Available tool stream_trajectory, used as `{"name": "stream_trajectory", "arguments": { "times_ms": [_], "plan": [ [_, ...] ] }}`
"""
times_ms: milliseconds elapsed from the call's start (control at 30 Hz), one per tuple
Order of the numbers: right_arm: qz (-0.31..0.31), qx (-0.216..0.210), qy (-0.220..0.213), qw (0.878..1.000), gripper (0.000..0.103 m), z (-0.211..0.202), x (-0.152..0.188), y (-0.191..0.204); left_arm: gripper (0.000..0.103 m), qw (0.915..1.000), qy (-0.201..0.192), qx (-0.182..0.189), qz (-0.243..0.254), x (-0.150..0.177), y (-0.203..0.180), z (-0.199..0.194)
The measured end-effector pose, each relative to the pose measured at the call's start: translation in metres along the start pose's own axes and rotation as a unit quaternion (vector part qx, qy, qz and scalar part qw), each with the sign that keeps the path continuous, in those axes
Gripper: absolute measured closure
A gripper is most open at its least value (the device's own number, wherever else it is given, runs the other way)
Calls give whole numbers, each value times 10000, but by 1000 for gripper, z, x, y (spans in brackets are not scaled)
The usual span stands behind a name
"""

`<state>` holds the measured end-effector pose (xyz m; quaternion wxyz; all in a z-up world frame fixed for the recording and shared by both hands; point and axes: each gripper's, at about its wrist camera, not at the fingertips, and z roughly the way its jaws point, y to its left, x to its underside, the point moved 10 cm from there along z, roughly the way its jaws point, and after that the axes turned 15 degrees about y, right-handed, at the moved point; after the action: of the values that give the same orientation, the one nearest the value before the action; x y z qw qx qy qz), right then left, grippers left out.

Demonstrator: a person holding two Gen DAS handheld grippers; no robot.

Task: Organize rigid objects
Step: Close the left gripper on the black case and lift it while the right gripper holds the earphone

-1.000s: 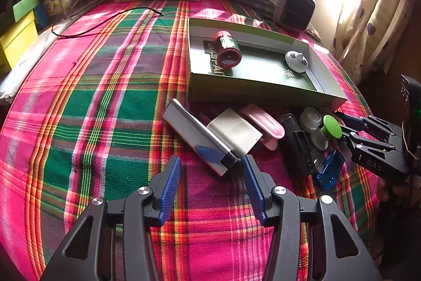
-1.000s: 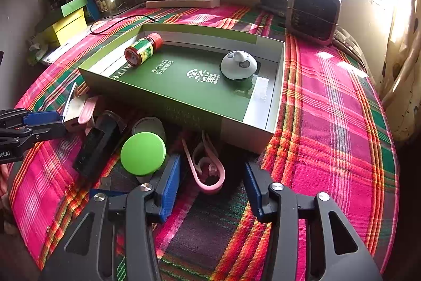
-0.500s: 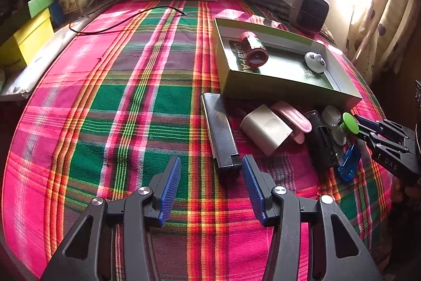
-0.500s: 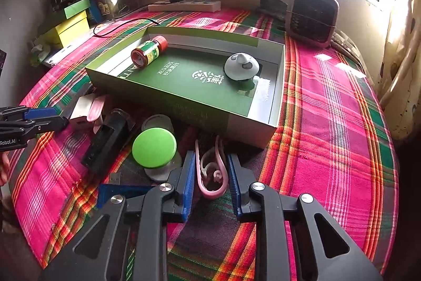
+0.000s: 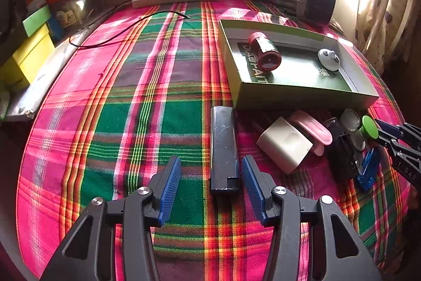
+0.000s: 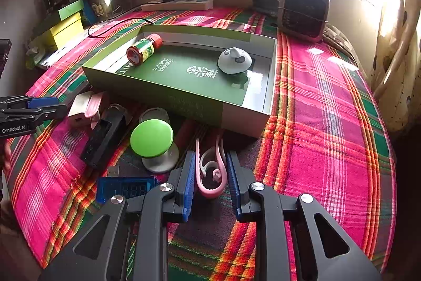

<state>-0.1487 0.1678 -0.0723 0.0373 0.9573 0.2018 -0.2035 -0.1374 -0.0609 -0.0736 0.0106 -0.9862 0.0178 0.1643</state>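
Observation:
A pink looped clip (image 6: pixel 210 185) lies on the plaid cloth in front of the green box (image 6: pixel 184 102), and my right gripper (image 6: pixel 211 175) is shut on it, a blue pad against each side. In the box are a red-capped bottle (image 6: pixel 143 49) and a white domed piece (image 6: pixel 234 61). My left gripper (image 5: pixel 211 186) is open, with the near end of a long dark bar (image 5: pixel 223 146) between its fingers and neither pad touching it. The left view has the box (image 5: pixel 297 96) on the right and my right gripper (image 5: pixel 380 132) at the edge.
Beside the box lie a beige case (image 5: pixel 285 148), a pink case (image 5: pixel 311 129), a black device (image 6: pixel 105 138), a green-topped disc (image 6: pixel 152 134) and a blue USB meter (image 6: pixel 126 188). At the back are a small heater (image 6: pixel 305 12), a power strip (image 6: pixel 177 4) and a cable (image 5: pixel 126 30).
My right jaws have closed from wide apart onto the pink loop. The dark bar, earlier slantwise against the beige case, now lies straight between my left fingers, apart from the case.

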Motion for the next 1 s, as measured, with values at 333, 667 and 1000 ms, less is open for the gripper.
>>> {"name": "stream_trajectory", "arguments": {
  "times_ms": [333,667,1000],
  "plan": [
    [74,45,13,10000,78,1,0,-4,55,9997,-196,76,105,-20,1,6],
    [106,57,40,9999,78,2,1,-5,55,9994,-331,-61,115,-19,-1,6],
    [123,54,42,9999,78,2,1,-4,81,9994,-333,15,97,-19,-1,5]
  ]
}}
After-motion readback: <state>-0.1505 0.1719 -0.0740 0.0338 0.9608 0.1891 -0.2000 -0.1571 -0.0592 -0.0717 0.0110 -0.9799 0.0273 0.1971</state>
